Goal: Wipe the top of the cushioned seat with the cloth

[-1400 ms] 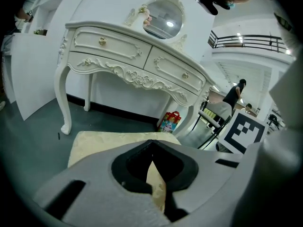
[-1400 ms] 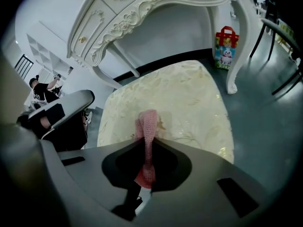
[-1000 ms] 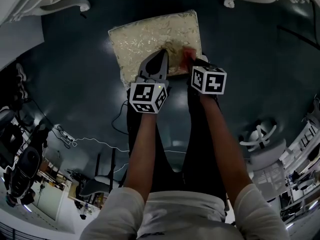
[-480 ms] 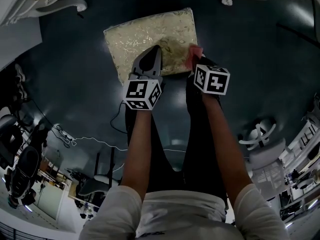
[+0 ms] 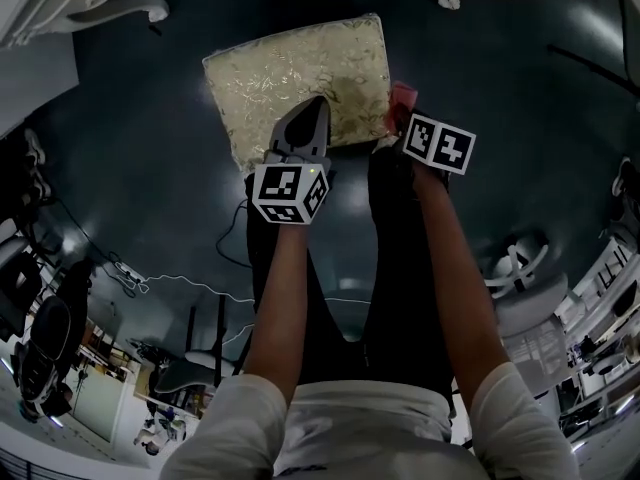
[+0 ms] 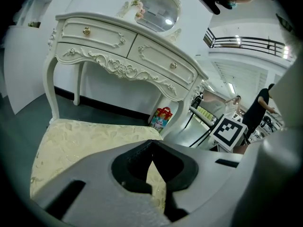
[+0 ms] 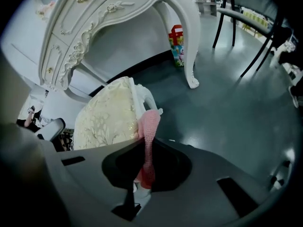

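1. Fingers of the right gripper [image 7: 144, 141] are pinched tight on the pink cloth [image 7: 149, 123]. A short fold sticks out past the tips.
2. Left gripper [image 6: 153, 144] has its fingers closed tip to tip with nothing between them. It sits over the near edge of the cushioned seat [image 5: 295, 63], at about the seat's 6 o'clock in the head view. I can't tell whether it presses down or only hovers.
3. What changed: a second ago the cloth was on the cushion top at the near-right corner, roughly 5 o'clock. Half a second ago it was at the right edge. Now it is past that edge at about 4 o'clock, just beside the seat's side and off the top. The right gripper view shows the cloth next to the cushion's side edge with dark floor [image 5: 520, 118] beyond. Whether they touch is unclear.
4. Left gripper hardly shifted over that time, and the seat stayed put below the white dressing table [image 6: 128, 56] at 12 o'clock.
5. What it means, as a judgement: this outward stroke has run off the edge, so one pass over the near-right strip looks done. The next move likely calls for bringing the cloth back onto the top, further toward 12 or 9 o'clock.
6. Risk: the cloth could catch on the seat's edge on the way back.
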The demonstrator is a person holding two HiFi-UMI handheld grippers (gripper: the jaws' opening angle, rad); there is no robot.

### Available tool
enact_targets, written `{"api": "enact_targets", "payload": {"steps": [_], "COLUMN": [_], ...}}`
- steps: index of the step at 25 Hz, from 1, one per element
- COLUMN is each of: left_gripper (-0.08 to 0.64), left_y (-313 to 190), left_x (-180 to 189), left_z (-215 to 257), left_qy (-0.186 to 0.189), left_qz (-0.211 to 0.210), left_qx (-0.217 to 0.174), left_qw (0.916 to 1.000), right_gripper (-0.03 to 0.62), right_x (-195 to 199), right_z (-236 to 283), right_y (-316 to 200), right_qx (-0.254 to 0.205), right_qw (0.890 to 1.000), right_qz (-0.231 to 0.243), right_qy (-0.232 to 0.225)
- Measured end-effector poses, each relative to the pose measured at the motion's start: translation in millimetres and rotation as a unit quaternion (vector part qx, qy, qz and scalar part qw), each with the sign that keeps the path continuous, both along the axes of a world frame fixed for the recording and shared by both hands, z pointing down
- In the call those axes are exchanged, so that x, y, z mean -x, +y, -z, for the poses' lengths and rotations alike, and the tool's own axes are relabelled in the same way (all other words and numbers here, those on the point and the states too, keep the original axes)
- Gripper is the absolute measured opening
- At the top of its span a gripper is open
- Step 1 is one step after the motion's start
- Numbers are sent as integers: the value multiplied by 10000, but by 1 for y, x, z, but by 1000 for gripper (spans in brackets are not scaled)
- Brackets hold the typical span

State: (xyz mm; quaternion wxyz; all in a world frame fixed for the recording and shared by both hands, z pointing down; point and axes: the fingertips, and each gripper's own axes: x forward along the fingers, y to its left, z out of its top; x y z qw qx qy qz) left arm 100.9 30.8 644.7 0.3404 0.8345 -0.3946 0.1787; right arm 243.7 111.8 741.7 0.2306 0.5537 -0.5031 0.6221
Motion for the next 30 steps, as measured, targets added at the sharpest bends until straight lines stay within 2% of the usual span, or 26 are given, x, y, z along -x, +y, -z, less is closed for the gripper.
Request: {"api": "enact_targets", "payload": {"steps": [2,4,7,10,13,15,18,22,25,30], "left_gripper": [12,12,12,12,12,12,12,12,12,12], "left_y": [-2,-7,-12,-18,-21,-15,4,0,1,9], "left_x": [7,26,67,114,158,178,213,287,313,322], "left_z": [7,17,28,36,38,37,34,28,24,20], "left_qy": [5,-8,-20,-34,-159,-238,-348,-430,-436,-431], "left_qz": [9,149,521,761,906,1019,1192,1369,1424,1483], "left_qx": [-39,-93,-118,-158,-206,-262,-297,-143,-60,11], "left_qw": [10000,9998,9986,9970,9956,9942,9918,9896,9888,9880], "right_gripper": [28,28,28,27,28,28,28,28,27,28], "right_x": [2,20,75,147,218,252,296,367,384,378], "right_z": [16,38,61,70,67,58,47,33,18,6], "right_y": [-9,-19,-24,-25,-20,-8,16,10,6,5], "right_qx": [-210,-510,-775,-879,-842,-801,-736,-468,-223,-132], "right_qw": [9997,9987,9961,9911,9838,9784,9708,9659,9649,9594], "right_qz": [-86,-16,374,829,1301,1605,2026,2380,2553,2816], "right_qy": [59,22,-211,-563,-902,-1029,-1051,-902,-579,-72]}}
